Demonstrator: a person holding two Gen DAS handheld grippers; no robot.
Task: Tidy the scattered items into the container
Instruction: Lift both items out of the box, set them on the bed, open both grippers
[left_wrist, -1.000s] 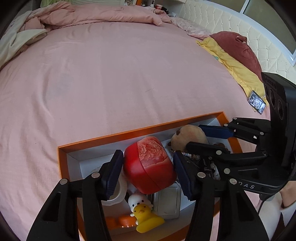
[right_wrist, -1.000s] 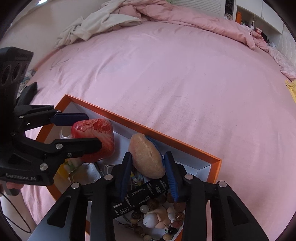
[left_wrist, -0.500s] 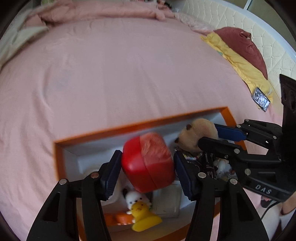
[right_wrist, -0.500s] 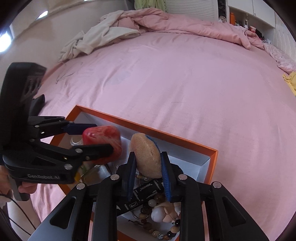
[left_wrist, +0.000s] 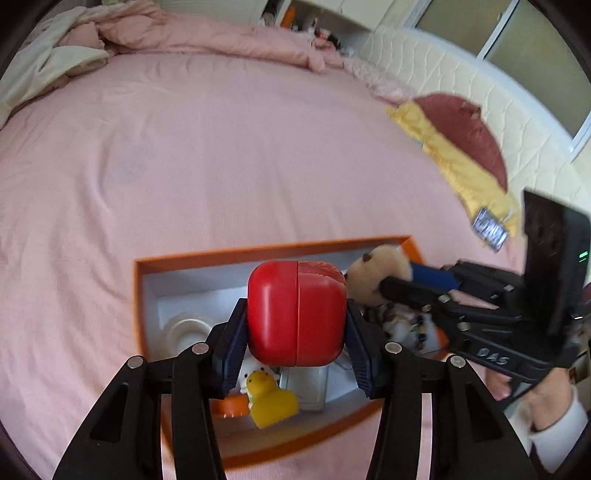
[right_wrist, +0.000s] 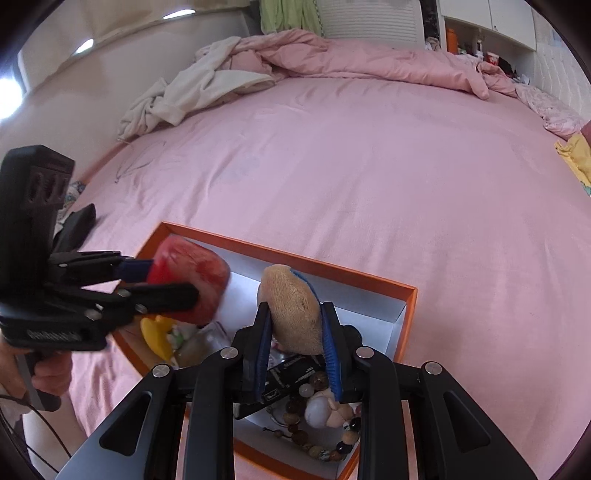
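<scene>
While the left gripper (left_wrist: 296, 322), jaws just closing, is pinching a glossy red rounded case (left_wrist: 296, 313), the right gripper (right_wrist: 294, 320) is squeezing a tan plush toy (right_wrist: 291, 312); both are hanging above the orange-rimmed white box (right_wrist: 405, 311).

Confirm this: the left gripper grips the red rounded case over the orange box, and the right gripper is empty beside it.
Wrong on the right gripper: it is shut on a tan plush toy, as the right wrist view shows. The rest stands: the left gripper grips the red rounded case over the orange box.
</scene>
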